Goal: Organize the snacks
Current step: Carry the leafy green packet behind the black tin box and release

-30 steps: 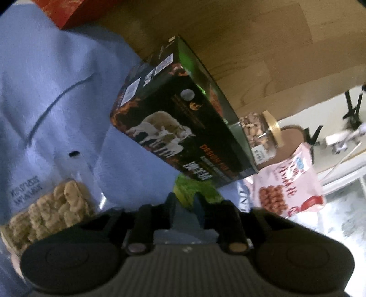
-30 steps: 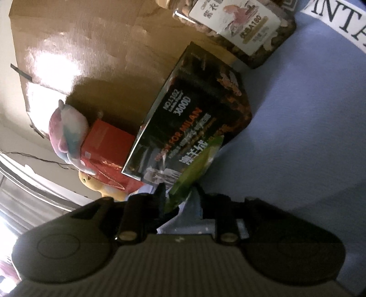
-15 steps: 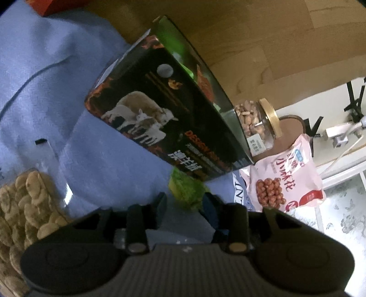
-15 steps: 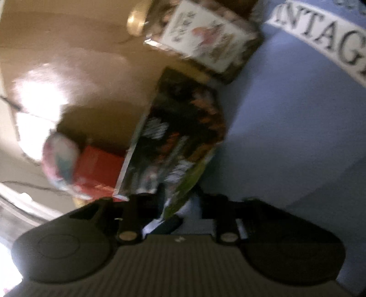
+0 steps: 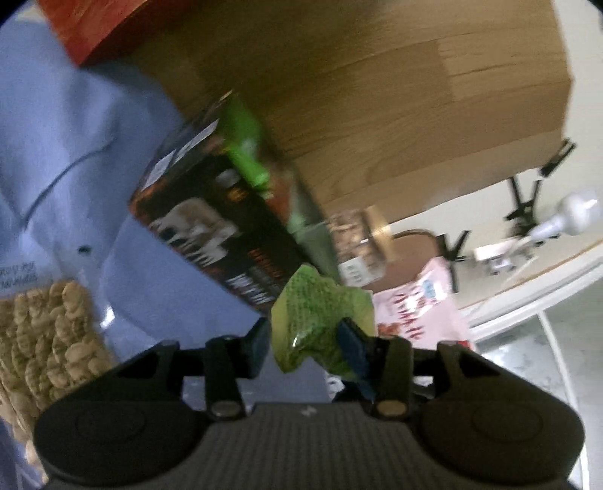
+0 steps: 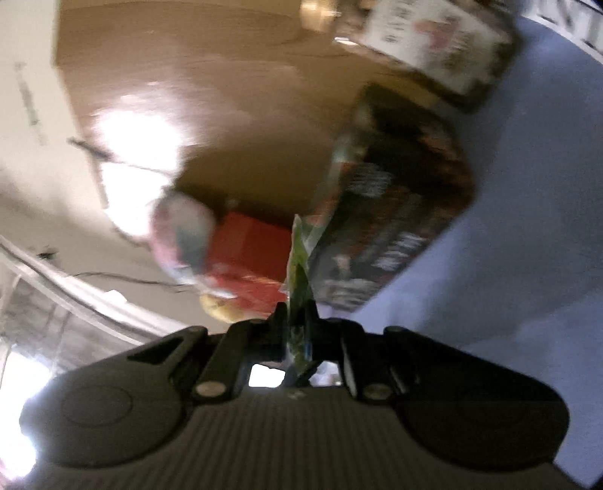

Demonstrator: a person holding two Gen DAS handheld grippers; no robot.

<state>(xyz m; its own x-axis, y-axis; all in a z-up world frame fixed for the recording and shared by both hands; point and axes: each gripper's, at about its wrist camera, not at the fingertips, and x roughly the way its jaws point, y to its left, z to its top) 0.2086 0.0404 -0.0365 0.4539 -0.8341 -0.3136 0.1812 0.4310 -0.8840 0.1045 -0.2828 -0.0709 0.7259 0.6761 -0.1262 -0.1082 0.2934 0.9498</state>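
A small green snack packet (image 5: 320, 320) hangs between the fingers of my left gripper (image 5: 303, 339), whose jaws stand apart around it. In the right wrist view the same green packet (image 6: 299, 286) is pinched edge-on in my right gripper (image 6: 296, 320), which is shut on it. Both views are blurred. A black snack box (image 5: 222, 226) printed with sheep lies on the blue cloth (image 5: 56, 150) just beyond the packet; it also shows in the right wrist view (image 6: 392, 226).
A clear bag of biscuits (image 5: 41, 339) lies at the left. A nut jar (image 5: 358, 245) and a pink peanut bag (image 5: 418, 309) sit beyond the box. A red box (image 5: 83, 26) and a wooden board (image 5: 377, 94) stand behind. A plush toy (image 6: 181, 237) leans by the red box (image 6: 248, 260).
Both grippers have lifted with the green packet, away from the cloth. My left gripper's jaws have spread wider. The black box now looks farther off.
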